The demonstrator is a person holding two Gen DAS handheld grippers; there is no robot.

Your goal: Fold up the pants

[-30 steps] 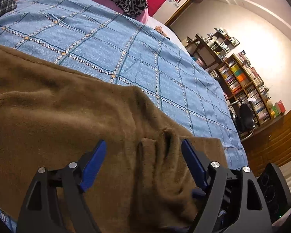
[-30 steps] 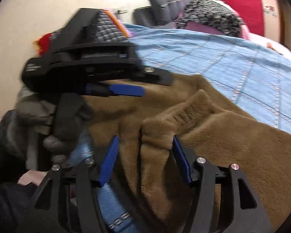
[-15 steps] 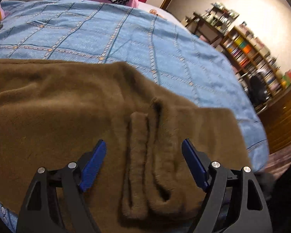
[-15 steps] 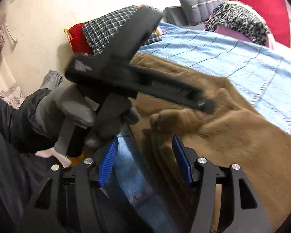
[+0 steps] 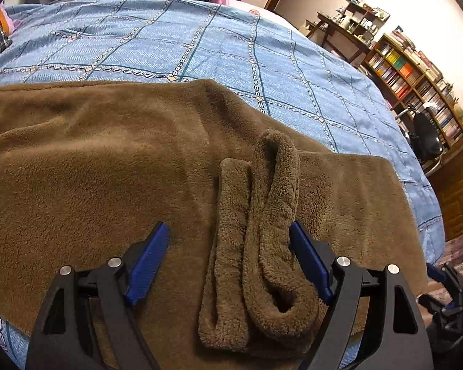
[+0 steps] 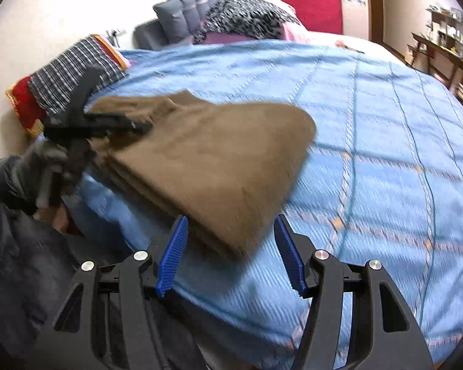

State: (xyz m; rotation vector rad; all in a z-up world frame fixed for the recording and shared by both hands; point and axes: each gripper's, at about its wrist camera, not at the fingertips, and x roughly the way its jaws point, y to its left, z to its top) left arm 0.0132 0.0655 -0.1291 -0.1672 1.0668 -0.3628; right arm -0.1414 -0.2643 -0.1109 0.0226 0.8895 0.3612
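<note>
Pants (image 5: 108, 185): brown fleece, on bed (image 5: 200, 46). Cuff roll (image 5: 256, 231) runs 6-to-12 between gaping left tongs (image 5: 228, 262), nearer. Right tongs (image 6: 231, 252) spread, empty, at the 6 o'clock corner.

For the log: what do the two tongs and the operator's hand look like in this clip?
Both the left tongs and the right tongs share one build: black angular frames with triangular cut-outs, silver round bolt heads and ribbed blue finger pads. The left hand wears a grey glove below a dark sleeve. No cables or markings show.
</note>
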